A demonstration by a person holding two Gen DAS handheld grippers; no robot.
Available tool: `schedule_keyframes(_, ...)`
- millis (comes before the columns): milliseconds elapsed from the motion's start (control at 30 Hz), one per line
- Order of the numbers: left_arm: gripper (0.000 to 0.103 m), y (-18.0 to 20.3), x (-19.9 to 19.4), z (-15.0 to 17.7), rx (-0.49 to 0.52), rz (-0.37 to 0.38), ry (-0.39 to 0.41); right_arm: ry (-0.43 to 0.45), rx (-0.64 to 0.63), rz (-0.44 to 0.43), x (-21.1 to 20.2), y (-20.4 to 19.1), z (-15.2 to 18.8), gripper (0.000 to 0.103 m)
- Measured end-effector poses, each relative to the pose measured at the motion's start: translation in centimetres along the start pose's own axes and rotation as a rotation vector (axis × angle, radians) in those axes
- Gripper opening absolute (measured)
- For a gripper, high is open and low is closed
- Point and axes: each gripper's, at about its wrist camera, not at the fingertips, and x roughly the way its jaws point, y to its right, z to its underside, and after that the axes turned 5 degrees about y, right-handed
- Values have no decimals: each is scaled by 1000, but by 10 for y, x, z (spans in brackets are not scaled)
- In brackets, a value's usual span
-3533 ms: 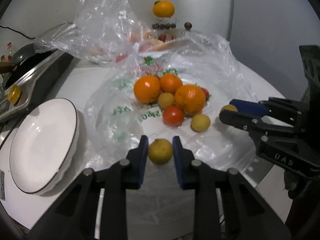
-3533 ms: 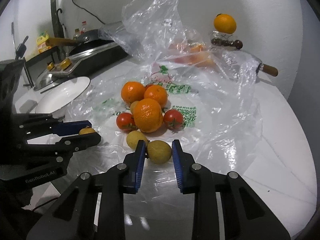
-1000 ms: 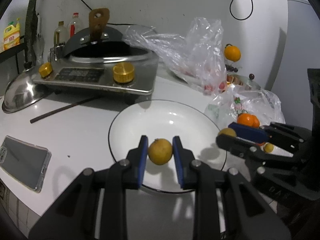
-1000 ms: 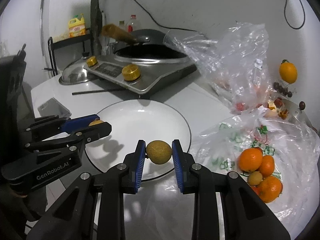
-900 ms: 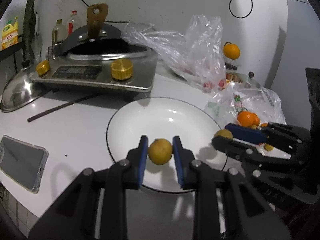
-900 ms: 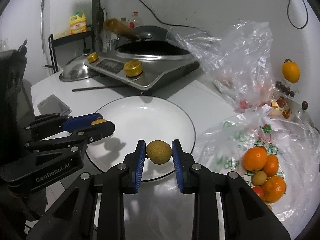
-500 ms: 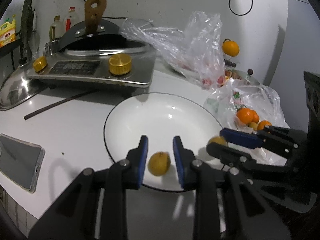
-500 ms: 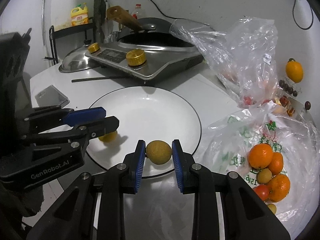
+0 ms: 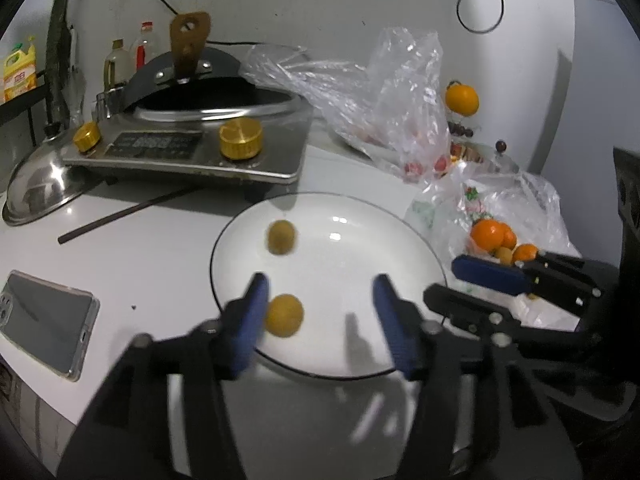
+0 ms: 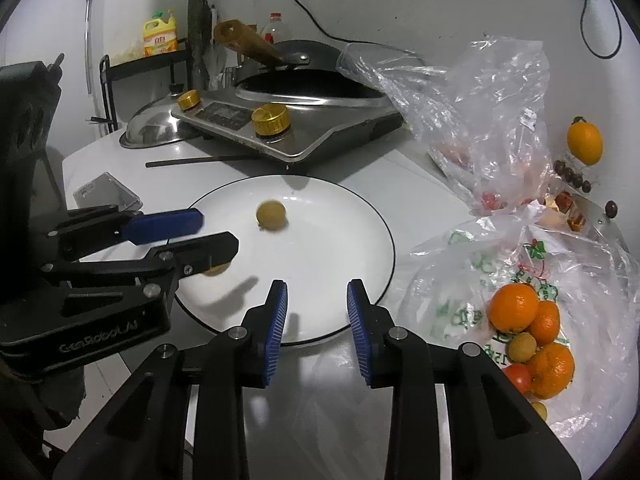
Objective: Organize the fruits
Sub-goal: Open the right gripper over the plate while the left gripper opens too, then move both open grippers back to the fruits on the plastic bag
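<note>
Two small yellow fruits are seen on the white plate [image 9: 408, 248]: one [image 9: 284, 315] just beside a blue pad of the left tongs [image 9: 320, 324], whose jaws are opening, unclamped; the other [image 10: 271, 215] farther in. The right tongs [image 10: 316, 326] are parted, empty. "GenRobot.AI" can be read on the left tongs. Oranges [image 10: 516, 307] lie on a green-printed bag [image 10: 480, 264].
</note>
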Motion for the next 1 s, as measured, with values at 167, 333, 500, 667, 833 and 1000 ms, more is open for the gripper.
schedule_keyframes(167,60,6,-7,-2,11,-11,14,21,8,14,-13,6,2,33)
schedule_keyframes(333,69,16,-14,-4,22,-16,33,43,20,29,-27,14,4,33)
schedule_keyframes(500,69,27,-22,-6,34,-16,52,66,32,44,-42,23,6,39)
schedule_keyframes(667,78,43,-27,-8,57,4,64,91,50,66,-57,34,10,43)
schedule_keyframes(833,79,59,-31,-9,76,15,70,109,70,85,-69,45,14,46)
schedule_keyframes(1000,79,74,-32,-10,89,23,74,128,88,107,-82,58,19,46)
